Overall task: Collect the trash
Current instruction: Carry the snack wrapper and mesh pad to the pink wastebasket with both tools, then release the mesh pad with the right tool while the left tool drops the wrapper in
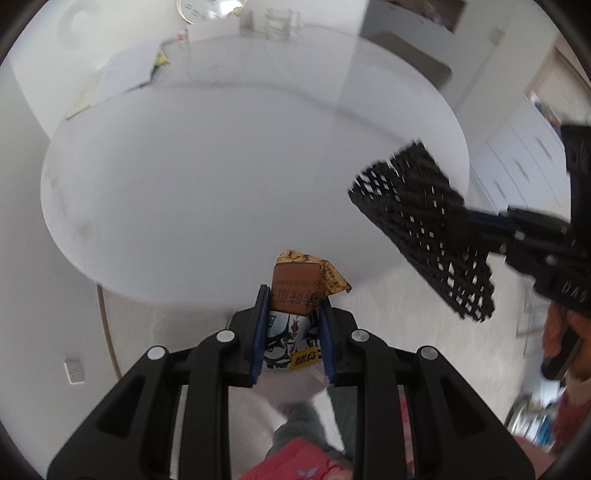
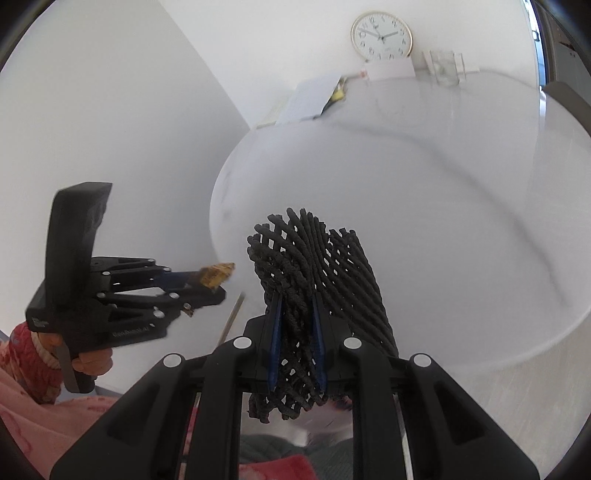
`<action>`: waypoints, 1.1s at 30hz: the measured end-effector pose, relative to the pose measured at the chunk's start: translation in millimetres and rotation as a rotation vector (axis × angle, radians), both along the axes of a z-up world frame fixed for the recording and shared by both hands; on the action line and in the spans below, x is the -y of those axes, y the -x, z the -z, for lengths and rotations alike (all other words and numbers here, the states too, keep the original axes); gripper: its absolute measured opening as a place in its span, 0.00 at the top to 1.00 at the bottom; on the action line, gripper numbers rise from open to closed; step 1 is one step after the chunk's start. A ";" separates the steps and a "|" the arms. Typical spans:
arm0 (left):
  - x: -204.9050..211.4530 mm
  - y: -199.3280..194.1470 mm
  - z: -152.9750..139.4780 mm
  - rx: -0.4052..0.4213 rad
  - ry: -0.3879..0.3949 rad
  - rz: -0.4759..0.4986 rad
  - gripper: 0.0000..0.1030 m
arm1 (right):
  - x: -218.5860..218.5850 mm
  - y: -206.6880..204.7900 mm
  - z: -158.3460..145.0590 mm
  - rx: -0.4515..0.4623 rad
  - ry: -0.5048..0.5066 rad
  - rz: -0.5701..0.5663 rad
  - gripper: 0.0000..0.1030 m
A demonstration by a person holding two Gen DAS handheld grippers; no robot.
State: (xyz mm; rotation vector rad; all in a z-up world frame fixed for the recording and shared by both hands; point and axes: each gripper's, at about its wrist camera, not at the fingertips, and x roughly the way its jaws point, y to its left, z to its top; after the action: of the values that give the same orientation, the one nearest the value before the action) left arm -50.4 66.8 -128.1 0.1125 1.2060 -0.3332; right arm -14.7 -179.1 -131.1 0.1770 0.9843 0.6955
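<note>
White round table point(image 1: 221, 177), papers point(image 1: 122, 70), glass point(image 1: 279, 24), clock point(image 2: 381, 36) at far edge

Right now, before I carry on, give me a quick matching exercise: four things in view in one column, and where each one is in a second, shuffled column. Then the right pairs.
Things
1. snack wrapper
2. black mesh net
3. wall clock
4. clear glass

Places
A. clamped in the right tool
B. standing at the far edge of the white table
C. clamped in the left tool
D. against the white wall behind the table

Pairs: 1-C, 2-A, 3-D, 4-B
</note>
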 end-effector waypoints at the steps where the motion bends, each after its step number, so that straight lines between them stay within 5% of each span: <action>1: -3.9 9.2 7.0 -0.014 0.001 0.016 0.76 | -6.6 11.4 3.8 -0.014 0.001 0.004 0.83; 11: -29.9 51.8 48.8 -0.074 0.018 0.057 0.76 | -46.6 65.9 43.5 -0.068 0.109 -0.028 0.83; 20: -63.4 62.0 50.5 -0.090 0.025 -0.055 0.76 | -106.0 62.2 130.1 -0.057 0.258 -0.203 0.83; 26: -74.9 66.9 54.0 -0.098 0.017 -0.105 0.76 | -124.3 60.8 151.9 -0.053 0.271 -0.247 0.83; 28: -79.2 65.1 56.7 -0.103 0.018 -0.119 0.76 | -124.0 60.9 160.6 -0.055 0.287 -0.261 0.73; 30: -76.7 64.3 60.7 -0.105 0.014 -0.126 0.76 | -125.7 62.7 173.5 -0.064 0.307 -0.275 0.31; 33: -69.2 61.4 62.9 -0.104 0.004 -0.133 0.76 | -133.0 61.2 190.7 -0.064 0.344 -0.277 0.06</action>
State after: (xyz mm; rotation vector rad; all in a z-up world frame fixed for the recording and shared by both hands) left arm -111.8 136.0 -191.0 0.0119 1.3084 -0.2270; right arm -75.9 -46.1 -321.8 -0.2437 1.1861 0.7628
